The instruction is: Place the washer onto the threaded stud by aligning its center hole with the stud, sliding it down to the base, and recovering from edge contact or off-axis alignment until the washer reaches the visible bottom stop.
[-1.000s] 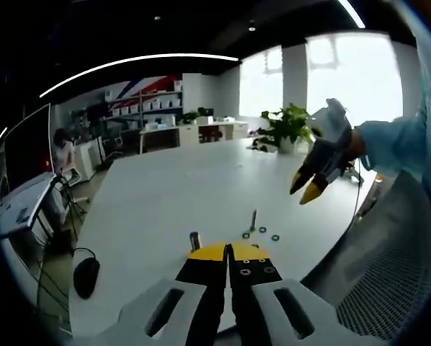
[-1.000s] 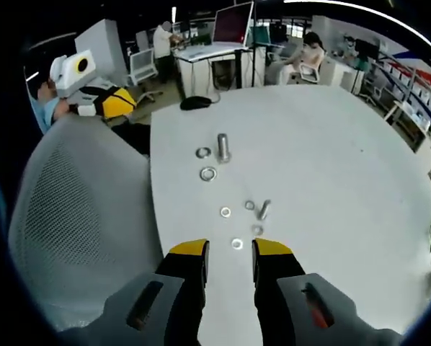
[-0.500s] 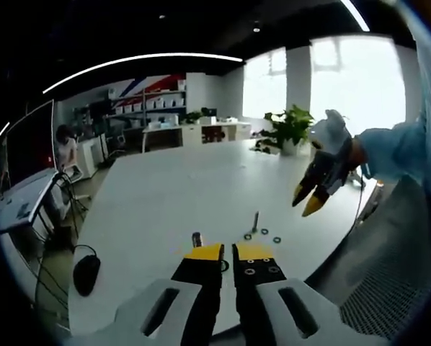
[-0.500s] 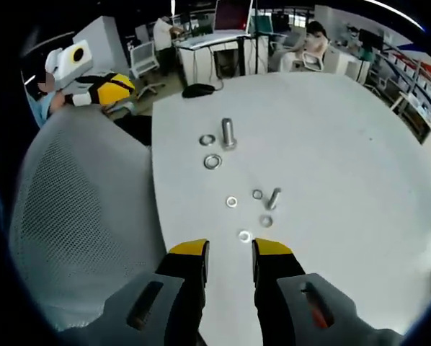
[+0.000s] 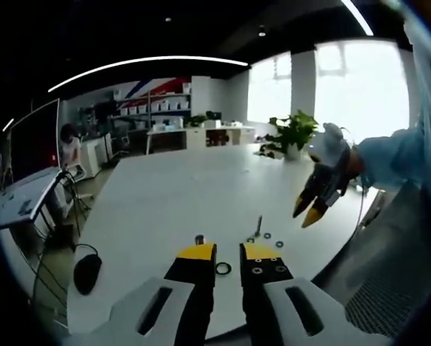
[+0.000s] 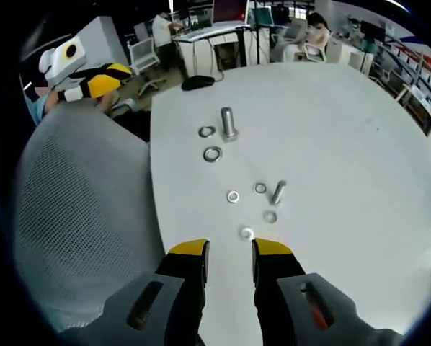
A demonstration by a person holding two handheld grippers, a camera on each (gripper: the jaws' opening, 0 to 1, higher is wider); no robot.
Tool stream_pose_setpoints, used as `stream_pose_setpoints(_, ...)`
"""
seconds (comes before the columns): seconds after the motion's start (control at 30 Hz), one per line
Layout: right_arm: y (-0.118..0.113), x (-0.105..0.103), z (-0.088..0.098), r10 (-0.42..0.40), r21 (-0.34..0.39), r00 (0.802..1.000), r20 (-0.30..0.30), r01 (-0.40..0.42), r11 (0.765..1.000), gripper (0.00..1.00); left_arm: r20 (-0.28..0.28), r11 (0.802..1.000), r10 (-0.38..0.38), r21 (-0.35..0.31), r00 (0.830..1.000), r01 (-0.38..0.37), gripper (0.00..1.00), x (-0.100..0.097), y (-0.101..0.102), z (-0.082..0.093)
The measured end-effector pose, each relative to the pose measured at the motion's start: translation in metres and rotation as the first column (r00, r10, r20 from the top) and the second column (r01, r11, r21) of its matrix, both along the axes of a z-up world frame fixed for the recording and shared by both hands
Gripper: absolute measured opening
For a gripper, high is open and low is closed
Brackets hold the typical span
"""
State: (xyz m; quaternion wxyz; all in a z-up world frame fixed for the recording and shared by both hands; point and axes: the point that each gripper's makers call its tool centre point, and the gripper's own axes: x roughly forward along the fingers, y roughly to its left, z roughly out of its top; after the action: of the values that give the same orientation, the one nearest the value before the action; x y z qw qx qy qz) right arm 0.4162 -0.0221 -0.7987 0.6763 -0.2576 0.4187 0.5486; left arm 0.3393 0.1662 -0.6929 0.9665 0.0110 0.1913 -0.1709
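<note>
On the white table (image 6: 345, 130) a large upright threaded stud (image 6: 228, 124) stands with two larger washers (image 6: 212, 153) beside it. Closer to me a small stud (image 6: 277, 192) leans among several small washers, and one small washer (image 6: 246, 233) lies just ahead of my right gripper (image 6: 230, 251), which is open and holds nothing. In the left gripper view, my left gripper (image 5: 228, 254) is open over the table edge, with a dark washer (image 5: 223, 269) lying on the table between its jaws. The large stud (image 5: 199, 239) peeks out behind its left jaw. The right gripper (image 5: 310, 210) hangs above the small stud (image 5: 258, 225).
A grey mesh chair back (image 6: 78, 216) fills the space left of the table edge, and the left gripper (image 6: 86, 72) is beyond it. A black mouse (image 6: 197, 83) lies at the table's far end. A potted plant (image 5: 291, 130) stands at the table's far corner. People sit at desks behind.
My left gripper's jaws have spread from nearly shut to open, baring the washer between them. The right gripper view has crept forward, so the small washers sit nearer its jaws.
</note>
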Motion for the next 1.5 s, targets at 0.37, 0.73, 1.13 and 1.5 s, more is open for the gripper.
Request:
stream_pose_setpoints(0.37,0.004,0.001,-0.012,0.019,-0.030,1.000,-0.012,-0.019,0.999,0.26,0.007,0.999,0.010,-0.036,1.000,-0.010,0.09,0.001,0.001,0.002)
stream_pose_setpoints(0.73,0.010,0.007,-0.036,0.090,-0.106,0.996,0.016,-0.088,0.991,0.24,-0.008,0.999,0.014,-0.030,1.000,-0.014,0.07,0.000,0.001,-0.001)
stream_pose_setpoints(1.13,0.013,0.011,-0.061,0.114,-0.141,0.993,0.006,-0.112,0.984,0.23,-0.016,1.000,0.017,-0.023,1.000,-0.017,0.07,0.000,0.001,-0.002)
stream_pose_setpoints(1.5,0.012,0.012,-0.073,0.130,-0.169,0.991,0.013,-0.126,0.978,0.20,-0.013,0.999,0.022,-0.024,1.000,-0.022,0.07,0.000,0.002,-0.001)
